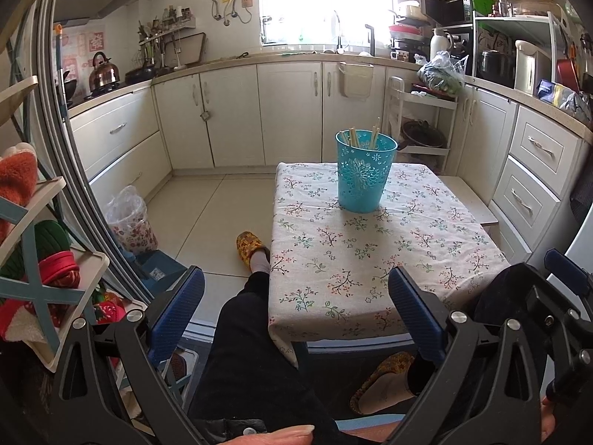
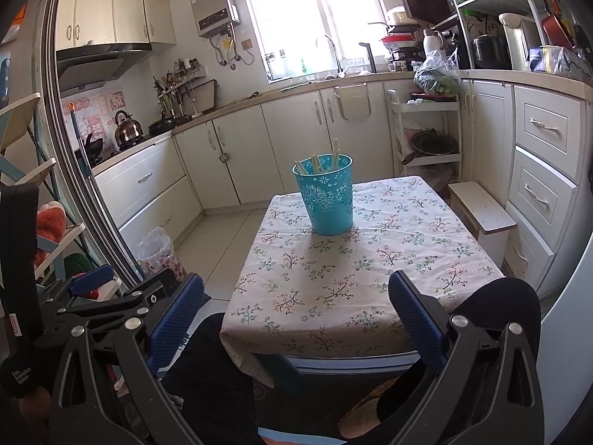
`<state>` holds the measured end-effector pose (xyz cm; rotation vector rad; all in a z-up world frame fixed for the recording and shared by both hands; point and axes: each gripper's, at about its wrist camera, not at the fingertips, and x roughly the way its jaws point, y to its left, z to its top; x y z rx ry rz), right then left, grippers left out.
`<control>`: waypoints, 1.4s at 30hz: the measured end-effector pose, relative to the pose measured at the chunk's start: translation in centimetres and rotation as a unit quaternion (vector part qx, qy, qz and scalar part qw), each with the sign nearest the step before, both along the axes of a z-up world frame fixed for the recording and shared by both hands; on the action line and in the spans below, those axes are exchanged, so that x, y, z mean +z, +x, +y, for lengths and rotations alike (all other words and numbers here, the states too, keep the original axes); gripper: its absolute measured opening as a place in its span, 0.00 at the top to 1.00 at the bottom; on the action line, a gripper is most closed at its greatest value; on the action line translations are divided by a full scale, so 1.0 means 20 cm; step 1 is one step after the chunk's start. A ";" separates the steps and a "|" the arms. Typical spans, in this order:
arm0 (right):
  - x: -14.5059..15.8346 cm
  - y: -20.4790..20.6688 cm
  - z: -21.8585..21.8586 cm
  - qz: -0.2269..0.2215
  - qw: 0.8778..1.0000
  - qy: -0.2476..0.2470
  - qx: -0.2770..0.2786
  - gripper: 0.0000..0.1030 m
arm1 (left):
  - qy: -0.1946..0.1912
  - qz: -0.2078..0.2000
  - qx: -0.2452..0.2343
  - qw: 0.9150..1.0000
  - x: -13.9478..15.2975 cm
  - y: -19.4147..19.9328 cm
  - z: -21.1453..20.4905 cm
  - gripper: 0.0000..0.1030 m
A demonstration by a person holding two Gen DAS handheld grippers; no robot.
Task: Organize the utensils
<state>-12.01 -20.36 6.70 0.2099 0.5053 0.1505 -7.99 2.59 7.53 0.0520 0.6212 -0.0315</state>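
Note:
A turquoise perforated holder point(image 1: 364, 172) point(image 2: 325, 194) stands upright toward the far side of a small table with a floral cloth point(image 1: 370, 259) point(image 2: 352, 278). Several pale chopsticks point(image 1: 354, 136) point(image 2: 335, 155) stick up out of it. My left gripper point(image 1: 296, 296) is open and holds nothing; it hangs low, short of the table's near edge, above a person's knees. My right gripper point(image 2: 296, 302) is also open and holds nothing, at the near edge. The left gripper's fingers point(image 2: 92, 276) show at the lower left of the right wrist view.
A person's black-trousered legs point(image 1: 244, 352) and patterned slippers point(image 1: 252, 246) are under and left of the table. A shelf rack point(image 1: 44, 259) stands at left, a lined bin point(image 1: 131, 222) on the floor, a white stool point(image 2: 481, 205) at the table's right, and cabinets point(image 1: 259, 111) behind.

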 end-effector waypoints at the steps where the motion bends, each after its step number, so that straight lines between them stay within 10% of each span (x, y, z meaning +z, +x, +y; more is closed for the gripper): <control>1: 0.00 0.00 0.00 0.000 1.000 -0.001 0.001 0.07 | 0.000 0.000 0.000 1.000 0.00 0.00 0.00 0.07; 42: 0.00 0.00 0.00 -0.001 1.000 -0.002 0.001 0.07 | 0.001 -0.003 0.003 1.000 0.01 -0.01 0.01 0.07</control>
